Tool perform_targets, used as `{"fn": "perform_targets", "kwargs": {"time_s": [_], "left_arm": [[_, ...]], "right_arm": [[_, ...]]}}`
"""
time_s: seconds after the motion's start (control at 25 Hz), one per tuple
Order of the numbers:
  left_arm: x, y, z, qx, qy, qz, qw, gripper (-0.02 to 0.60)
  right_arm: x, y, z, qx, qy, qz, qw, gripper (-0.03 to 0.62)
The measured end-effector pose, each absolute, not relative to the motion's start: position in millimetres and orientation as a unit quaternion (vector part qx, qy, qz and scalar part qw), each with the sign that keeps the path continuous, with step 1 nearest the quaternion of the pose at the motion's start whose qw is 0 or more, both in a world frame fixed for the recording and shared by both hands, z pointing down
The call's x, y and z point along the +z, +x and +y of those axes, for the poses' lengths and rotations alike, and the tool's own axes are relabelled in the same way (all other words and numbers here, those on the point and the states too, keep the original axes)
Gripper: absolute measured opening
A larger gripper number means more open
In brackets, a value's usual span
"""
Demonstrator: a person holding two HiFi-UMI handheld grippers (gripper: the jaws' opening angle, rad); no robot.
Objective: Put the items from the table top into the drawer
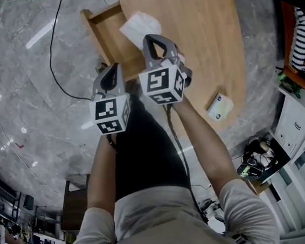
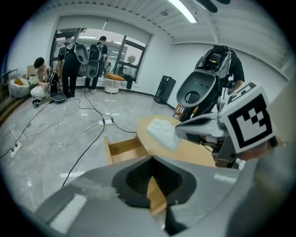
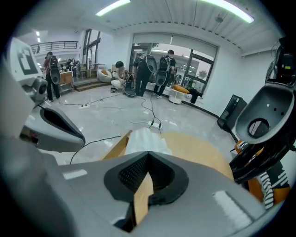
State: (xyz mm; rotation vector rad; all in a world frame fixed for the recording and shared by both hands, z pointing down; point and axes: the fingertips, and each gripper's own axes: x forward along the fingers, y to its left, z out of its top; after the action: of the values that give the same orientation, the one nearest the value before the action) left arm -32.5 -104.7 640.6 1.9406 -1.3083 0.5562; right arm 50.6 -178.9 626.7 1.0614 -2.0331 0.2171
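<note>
Both grippers are empty and fully closed. The left gripper (image 1: 114,68) has its jaws tip to tip with nothing between them, and so does the right gripper (image 1: 152,38). Both hang side by side, angled down toward the drawer end of the round tabletop (image 1: 198,43).

The drawer (image 1: 92,23) is pulled out from under the tabletop edge, presumably so it's ready to receive items. What shows of its inside is bare wood; the rest is hidden behind the grippers.

The soft white packet (image 1: 139,25) lies on the tabletop at the rim, just beside the drawer opening and straight ahead of the right gripper. That makes it the likely first pick, with a short carry over the edge.

The small white box (image 1: 219,106) sits at the opposite rim, well apart from the drawer. It's probably second and needs a longer carry.

My read is that this is the approach phase and nothing has been moved in yet. The jaws must open before any grasp. The packet looks squashy, so grip it mid-body or it will sag and snag on the drawer wall.
</note>
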Motion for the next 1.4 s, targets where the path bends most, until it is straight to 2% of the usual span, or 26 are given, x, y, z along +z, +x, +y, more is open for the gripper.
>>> {"fn": "perform_targets", "kwargs": {"time_s": [0.64, 1.4], "left_arm": [[661.1, -82.2, -100.6, 0.220, 0.725, -0.530, 0.381, 0.020], [706.5, -132.8, -148.2, 0.266, 0.740, -0.472, 0.399, 0.020]], "right_arm": [[659.1, -11.8, -165.2, 0.143, 0.400, -0.812, 0.400, 0.006], [743.8, -44.0, -197.3, 0.227, 0.473, -0.748, 0.407, 0.006]]}}
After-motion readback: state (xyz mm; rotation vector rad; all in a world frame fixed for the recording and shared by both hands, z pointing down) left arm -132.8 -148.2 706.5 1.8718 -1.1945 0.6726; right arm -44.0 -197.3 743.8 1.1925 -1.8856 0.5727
